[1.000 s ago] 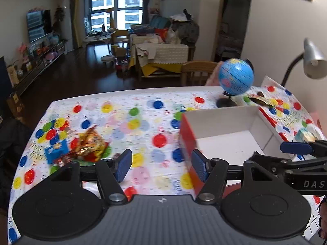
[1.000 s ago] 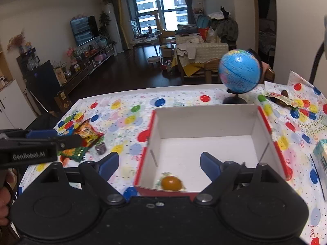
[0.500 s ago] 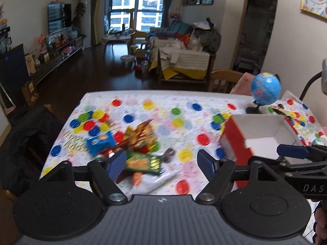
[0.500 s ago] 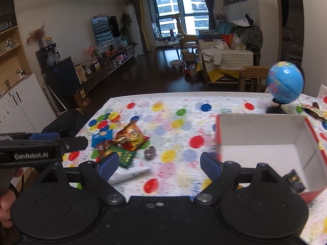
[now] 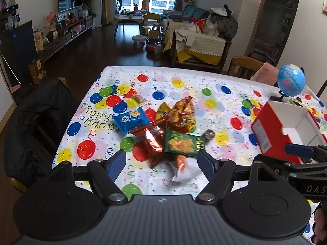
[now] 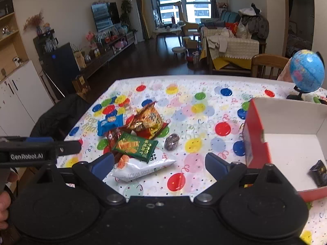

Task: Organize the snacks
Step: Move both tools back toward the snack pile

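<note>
A pile of snack packs lies on the balloon-print tablecloth: a blue cookie pack (image 5: 130, 120), a red foil pack (image 5: 151, 140), a green cracker pack (image 5: 184, 144), a gold bag (image 5: 183, 114) and a white pack (image 5: 181, 171). My left gripper (image 5: 161, 163) hovers open just in front of the pile, nothing between its pads. My right gripper (image 6: 159, 164) is above the white pack (image 6: 141, 169) and green pack (image 6: 134, 146); its jaws are opening and touch nothing. The red box (image 6: 255, 138) with a white inside stands to the right and holds a black packet (image 6: 319, 172).
A dark round candy (image 6: 171, 141) lies between the pile and the box. A blue globe (image 6: 306, 71) stands behind the box. A chair draped with a black jacket (image 5: 36, 110) stands at the table's left edge, and a wooden chair (image 5: 243, 65) at the far side.
Both views have swung left from the red box to the snack pile, and the pile is closer. Both grippers' jaws stand wider than before. The box now sits at the right edge.
</note>
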Tool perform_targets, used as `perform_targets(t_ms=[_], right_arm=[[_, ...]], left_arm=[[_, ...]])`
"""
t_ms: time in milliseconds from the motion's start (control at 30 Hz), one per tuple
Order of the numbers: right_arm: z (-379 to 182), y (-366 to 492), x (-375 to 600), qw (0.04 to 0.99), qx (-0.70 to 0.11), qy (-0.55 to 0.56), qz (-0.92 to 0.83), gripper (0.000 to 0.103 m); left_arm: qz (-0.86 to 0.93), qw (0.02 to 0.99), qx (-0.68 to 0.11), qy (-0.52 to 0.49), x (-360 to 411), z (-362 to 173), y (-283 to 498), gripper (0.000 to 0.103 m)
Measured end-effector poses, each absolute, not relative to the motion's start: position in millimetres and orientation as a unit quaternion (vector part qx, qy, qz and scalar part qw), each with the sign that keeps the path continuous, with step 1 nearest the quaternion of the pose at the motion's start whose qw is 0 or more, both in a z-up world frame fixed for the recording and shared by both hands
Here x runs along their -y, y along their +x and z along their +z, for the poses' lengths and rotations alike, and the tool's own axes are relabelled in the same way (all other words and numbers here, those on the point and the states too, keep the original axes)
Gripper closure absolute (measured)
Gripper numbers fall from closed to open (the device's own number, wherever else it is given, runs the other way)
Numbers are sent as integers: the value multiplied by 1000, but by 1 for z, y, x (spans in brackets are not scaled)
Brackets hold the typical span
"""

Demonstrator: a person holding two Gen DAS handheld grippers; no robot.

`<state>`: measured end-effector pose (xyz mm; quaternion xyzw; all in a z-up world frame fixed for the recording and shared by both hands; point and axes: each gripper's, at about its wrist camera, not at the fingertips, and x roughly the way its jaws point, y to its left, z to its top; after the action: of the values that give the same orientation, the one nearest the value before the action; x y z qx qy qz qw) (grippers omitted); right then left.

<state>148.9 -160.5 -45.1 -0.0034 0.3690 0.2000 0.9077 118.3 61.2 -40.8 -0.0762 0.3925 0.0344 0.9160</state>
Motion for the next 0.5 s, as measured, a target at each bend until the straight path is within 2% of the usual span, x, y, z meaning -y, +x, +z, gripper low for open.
perform_targets(t_ms=[500], right_arm=[[-66,198,138,898,-376,-69,216,10]], left_arm=[[-13,902,-427,-67,-54,-89,160,27]])
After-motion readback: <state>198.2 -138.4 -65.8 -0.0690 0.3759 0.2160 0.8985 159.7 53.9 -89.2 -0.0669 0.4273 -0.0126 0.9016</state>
